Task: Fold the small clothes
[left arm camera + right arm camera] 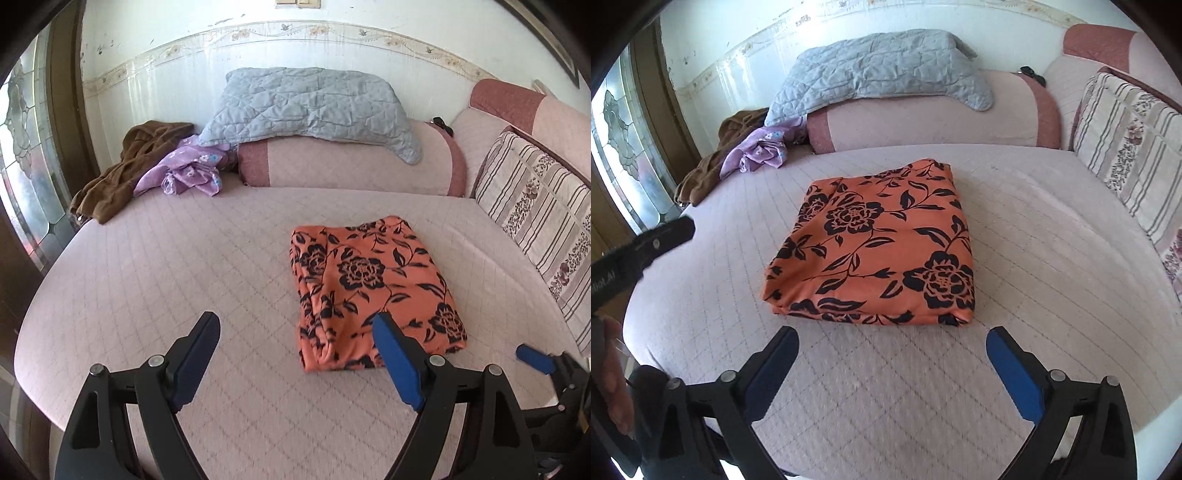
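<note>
The orange flowered cloth (875, 240) lies folded into a neat rectangle near the middle of the pink quilted bed (1034, 240), so this piece looks finished. Both tongs hang above the bed with jaws wide apart and nothing between them: the left gripper (295, 328) beside the cloth's near edge, the right gripper (892, 345) just short of it. A purple garment (184, 170) and a brown one (125, 166) sit crumpled at the far corner, probably still to fold. A grey quilt (306, 107) over the bolster and a striped cushion (535, 221) stand well clear.
</note>
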Demonstrator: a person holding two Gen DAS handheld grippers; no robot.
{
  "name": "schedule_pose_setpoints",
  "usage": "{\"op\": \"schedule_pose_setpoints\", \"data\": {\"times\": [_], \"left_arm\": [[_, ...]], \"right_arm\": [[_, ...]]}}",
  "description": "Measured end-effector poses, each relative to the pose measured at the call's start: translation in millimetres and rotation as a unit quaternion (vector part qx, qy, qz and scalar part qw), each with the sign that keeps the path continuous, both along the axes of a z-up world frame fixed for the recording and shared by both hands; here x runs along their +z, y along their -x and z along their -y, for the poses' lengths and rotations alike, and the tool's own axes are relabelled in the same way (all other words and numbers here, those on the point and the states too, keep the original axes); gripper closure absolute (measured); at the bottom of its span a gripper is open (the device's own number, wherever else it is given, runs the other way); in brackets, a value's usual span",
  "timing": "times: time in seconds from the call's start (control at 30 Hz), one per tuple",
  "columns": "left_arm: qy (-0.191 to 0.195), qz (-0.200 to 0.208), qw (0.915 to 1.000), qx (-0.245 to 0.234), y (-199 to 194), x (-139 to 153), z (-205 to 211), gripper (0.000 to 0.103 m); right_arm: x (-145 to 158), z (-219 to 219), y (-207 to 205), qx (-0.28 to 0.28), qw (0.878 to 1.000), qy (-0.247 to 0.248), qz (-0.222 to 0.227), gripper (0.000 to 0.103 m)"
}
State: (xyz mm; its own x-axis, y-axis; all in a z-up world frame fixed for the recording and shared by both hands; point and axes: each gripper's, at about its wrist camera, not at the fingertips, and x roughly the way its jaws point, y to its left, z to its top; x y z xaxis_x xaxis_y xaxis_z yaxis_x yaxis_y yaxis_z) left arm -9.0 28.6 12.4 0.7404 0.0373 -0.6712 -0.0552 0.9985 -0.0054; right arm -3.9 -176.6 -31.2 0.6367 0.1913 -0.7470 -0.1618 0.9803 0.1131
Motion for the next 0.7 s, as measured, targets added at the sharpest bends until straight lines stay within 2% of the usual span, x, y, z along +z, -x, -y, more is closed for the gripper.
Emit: {"op": "schedule_pose_setpoints", "data": {"times": [0.13, 0.33, 0.43, 0.53, 0.63, 0.7], "left_arm": [[0.000, -0.007, 1.0000, 0.005, 13, -3, 1, 0.018], [0.006, -0.014, 0.9999, 0.005, 28, -3, 3, 0.018], [0.002, -0.009, 0.9999, 0.004, 33, -1, 6, 0.006], [0.009, 0.007, 0.9999, -0.002, 42, 2, 5, 0.005], [0.016, -0.002, 0.9998, -0.008, 47, -5, 4, 0.005], [0.006, -0.006, 1.0000, -0.003, 50, -10, 5, 0.005]], "right_arm": [[16, -5, 17, -0.004, 0.999, 0.028, 0.033, 0.000], [29, -9, 29, -0.003, 0.998, 0.039, 0.049, 0.000], [30, -10, 32, -0.003, 0.998, 0.044, 0.051, 0.000], [29, -8, 34, -0.007, 0.998, 0.045, 0.050, 0.000], [25, -5, 37, -0.011, 0.998, 0.043, 0.050, 0.000], [17, -1, 39, -0.018, 0.998, 0.032, 0.042, 0.000]]}}
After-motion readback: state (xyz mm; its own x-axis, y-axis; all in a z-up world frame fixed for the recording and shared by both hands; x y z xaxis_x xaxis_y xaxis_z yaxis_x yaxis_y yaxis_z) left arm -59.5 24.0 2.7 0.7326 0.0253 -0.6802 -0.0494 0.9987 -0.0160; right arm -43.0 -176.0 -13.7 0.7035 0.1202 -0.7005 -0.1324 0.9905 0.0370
